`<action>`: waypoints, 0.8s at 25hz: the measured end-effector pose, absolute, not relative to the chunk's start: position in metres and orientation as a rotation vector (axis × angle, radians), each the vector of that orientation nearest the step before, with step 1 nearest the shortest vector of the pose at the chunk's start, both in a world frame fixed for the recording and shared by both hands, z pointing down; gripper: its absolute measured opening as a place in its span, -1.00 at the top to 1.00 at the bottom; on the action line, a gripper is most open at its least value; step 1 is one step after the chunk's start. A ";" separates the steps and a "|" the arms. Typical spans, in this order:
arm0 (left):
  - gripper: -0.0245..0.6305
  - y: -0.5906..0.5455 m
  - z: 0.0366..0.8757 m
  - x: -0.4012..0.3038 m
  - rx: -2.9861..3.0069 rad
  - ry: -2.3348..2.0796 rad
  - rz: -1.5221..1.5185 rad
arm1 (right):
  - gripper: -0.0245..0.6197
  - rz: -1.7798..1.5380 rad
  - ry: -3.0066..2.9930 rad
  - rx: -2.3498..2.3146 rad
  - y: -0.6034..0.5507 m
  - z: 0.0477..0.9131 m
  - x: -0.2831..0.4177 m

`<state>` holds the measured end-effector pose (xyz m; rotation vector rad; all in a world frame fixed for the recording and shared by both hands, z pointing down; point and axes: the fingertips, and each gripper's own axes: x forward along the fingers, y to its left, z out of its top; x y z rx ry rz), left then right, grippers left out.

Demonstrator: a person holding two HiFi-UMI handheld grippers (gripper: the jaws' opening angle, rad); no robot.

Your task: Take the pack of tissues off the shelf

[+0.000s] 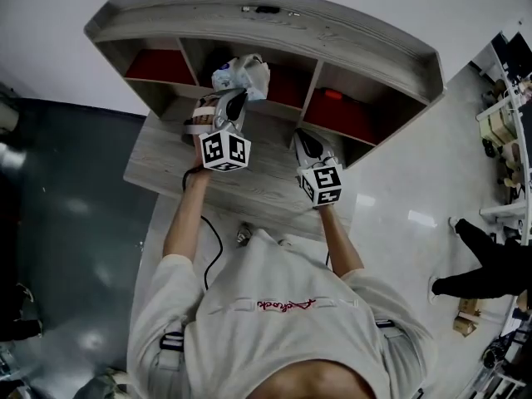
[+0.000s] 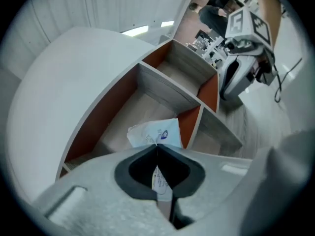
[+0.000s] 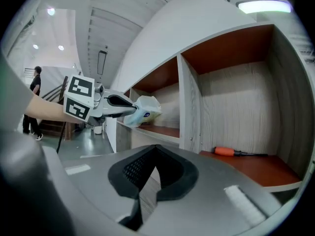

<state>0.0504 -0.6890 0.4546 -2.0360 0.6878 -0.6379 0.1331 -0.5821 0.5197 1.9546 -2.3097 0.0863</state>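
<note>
Left gripper (image 2: 157,147) is clamping its jaws fully onto an edge of the tissue pack (image 2: 154,132), which is showing at the mouth of the shelf's (image 2: 162,90) middle compartment. Right gripper (image 3: 156,149) is idling alongside, jaws together on nothing. Grasping is finishing; withdrawal calls for pulling straight out, clearing the dividers. Count: one pack, two grippers, one screwdriver (image 3: 240,152)

Pale short-sleeved shirt (image 1: 274,331), red chest script — left gripper (image 1: 235,100) and right gripper (image 1: 304,137) light grey with black-and-white marker cubes (image 1: 225,150), black cable (image 1: 216,248).
</note>
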 end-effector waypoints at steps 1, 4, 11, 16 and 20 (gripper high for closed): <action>0.92 -0.686 0.454 0.047 -2.067 0.709 -0.621 | 0.90 0.085 -2.322 1.942 -0.583 0.519 0.130; 0.92 -0.678 0.451 0.035 -2.148 0.774 -0.573 | 0.90 0.078 -2.354 1.901 -0.586 0.519 0.121; 0.92 -0.660 0.430 -0.001 -2.338 0.969 -0.398 | 0.90 0.053 -2.440 1.795 -0.593 0.516 0.097; 0.92 -0.647 0.427 -0.036 -2.395 1.138 -0.320 | 0.90 0.031 -2.527 1.690 -0.598 0.511 0.072; 0.92 -0.634 0.435 -0.068 -2.409 1.265 -0.311 | 0.90 0.019 -2.583 1.619 -0.600 0.507 0.054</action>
